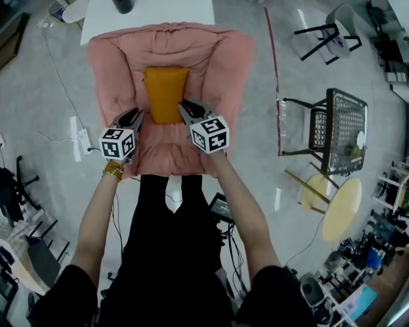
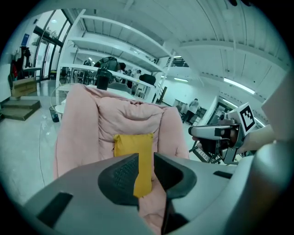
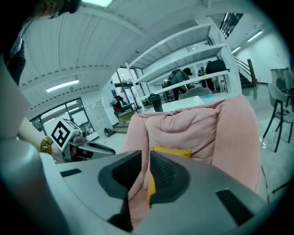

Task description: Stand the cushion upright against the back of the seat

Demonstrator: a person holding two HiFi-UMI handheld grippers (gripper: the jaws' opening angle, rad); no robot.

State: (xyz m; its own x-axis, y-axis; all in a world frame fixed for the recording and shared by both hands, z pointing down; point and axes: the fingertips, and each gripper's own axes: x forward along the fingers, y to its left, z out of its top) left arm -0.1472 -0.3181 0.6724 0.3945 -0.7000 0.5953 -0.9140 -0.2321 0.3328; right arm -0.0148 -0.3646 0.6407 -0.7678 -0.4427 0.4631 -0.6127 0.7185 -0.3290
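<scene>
Two empty: left tongs point(image 1: 136, 115) and right tongs point(image 1: 185, 105), each slightly parted. Orange cushion point(image 1: 165, 94) stands upright against far back of pink seat point(image 1: 220, 64).

Grey floor point(image 1: 307, 76); white table point(image 1: 150, 13); black mesh chair point(image 1: 345, 131); round yellow table point(image 1: 342, 211).

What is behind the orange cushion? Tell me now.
The pink armchair's padded backrest rises directly behind the orange cushion, which stands upright against it. The patch of backrest that the cushion covers cannot be seen.

Black clothes point(image 1: 167, 255), beaded bracelet point(image 1: 113, 170) (left wrist); grey left claw point(image 1: 138, 114), right claw point(image 1: 182, 105).
</scene>
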